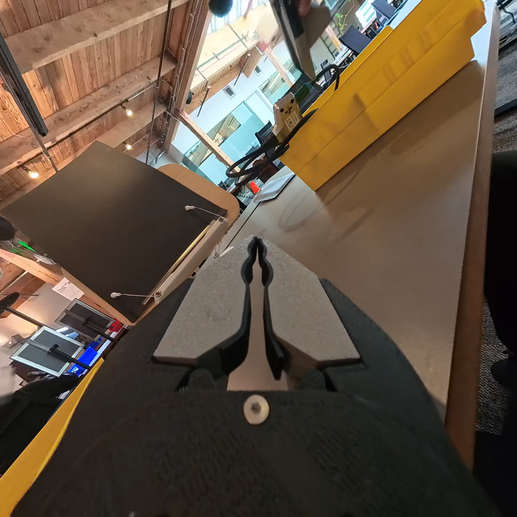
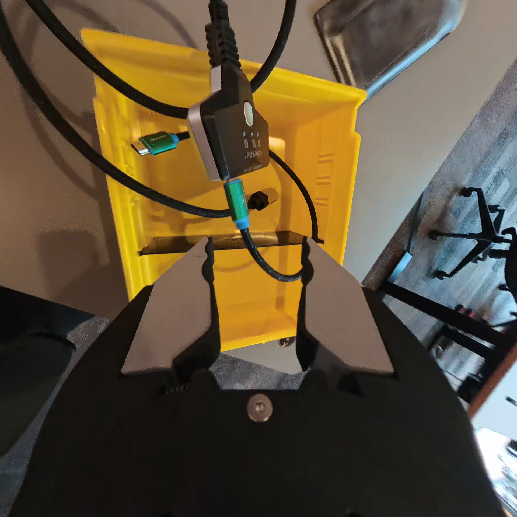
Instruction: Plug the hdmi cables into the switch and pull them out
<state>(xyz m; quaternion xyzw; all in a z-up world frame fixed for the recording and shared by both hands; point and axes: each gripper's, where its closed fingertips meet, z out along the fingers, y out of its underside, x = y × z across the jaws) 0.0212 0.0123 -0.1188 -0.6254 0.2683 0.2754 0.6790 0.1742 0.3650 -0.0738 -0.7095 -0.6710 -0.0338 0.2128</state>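
In the right wrist view a black HDMI switch (image 2: 232, 134) with silver edges sits tilted over an open yellow bin (image 2: 321, 167). One green HDMI plug (image 2: 237, 201) is seated in its near end. A second green plug (image 2: 156, 144) lies loose in the bin to the left. A black plug (image 2: 261, 200) lies on the bin floor. My right gripper (image 2: 256, 242) is open and empty, just short of the seated plug, with that plug's cable (image 2: 268, 265) looping between its fingers. My left gripper (image 1: 257, 239) is shut and empty above the table, far from the switch (image 1: 288, 117) sticking out of the bin (image 1: 377, 112).
Black braided cables (image 2: 70, 134) loop across the bin and table. A black panel (image 1: 112, 223) stands left of the grey table (image 1: 391, 223). Another yellow bin's edge (image 1: 42, 436) is at lower left. A dark tray (image 2: 377, 36) lies beyond the bin; a chair base (image 2: 475, 232) stands on the floor.
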